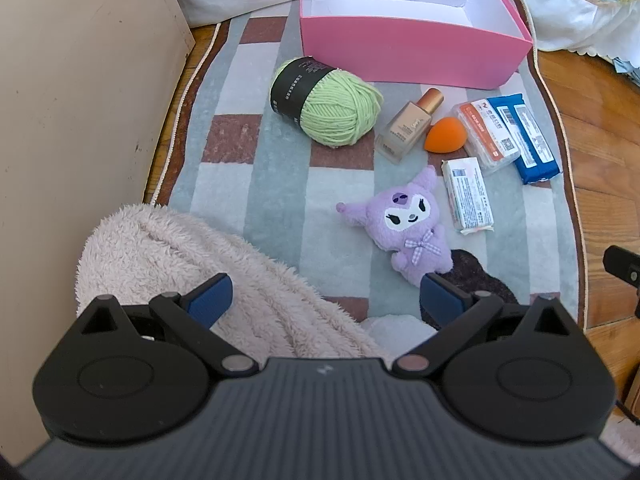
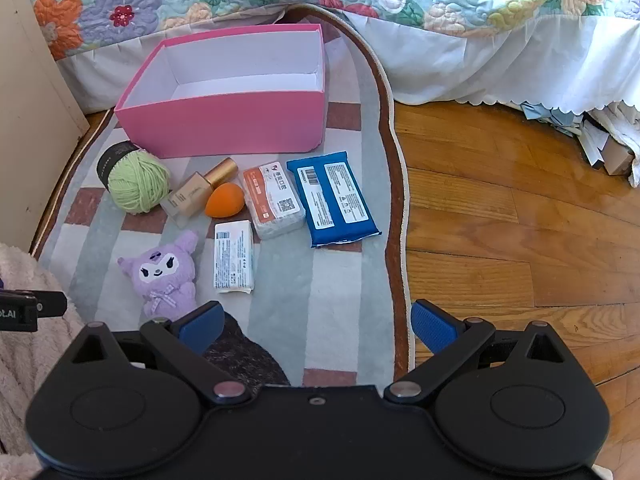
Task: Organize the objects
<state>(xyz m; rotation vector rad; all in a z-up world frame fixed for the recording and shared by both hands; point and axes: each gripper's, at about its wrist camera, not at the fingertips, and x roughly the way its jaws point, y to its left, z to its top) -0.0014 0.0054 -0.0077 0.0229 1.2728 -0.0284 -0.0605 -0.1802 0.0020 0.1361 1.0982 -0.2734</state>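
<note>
Left gripper (image 1: 324,300): jaws wide, nothing between them, poised above a fluffy pale blanket (image 1: 192,268) at 7 o'clock of the rug (image 1: 276,208). Right gripper (image 2: 316,322): jaws wide, empty, over the rug's near edge beside the wooden floor (image 2: 520,220).

Outward from the jaws, 7 items lie loose on the rug:
- purple plush toy (image 1: 408,224), nearest;
- white soap packet (image 1: 467,196) at its 2 o'clock;
- orange sponge (image 1: 444,136);
- foundation bottle (image 1: 408,126), touching the sponge;
- orange-labelled pack (image 1: 486,136);
- blue wipes pack (image 1: 528,140), at its 3 o'clock;
- green yarn ball (image 1: 326,104), at 10 o'clock of the bottle.

The pink box (image 1: 400,52) stands at 12 o'clock, beyond the row, its white interior bare as far as visible.

Assessment: nothing stowed; all 7 items appear outstanding. Task judged at its start.
</note>
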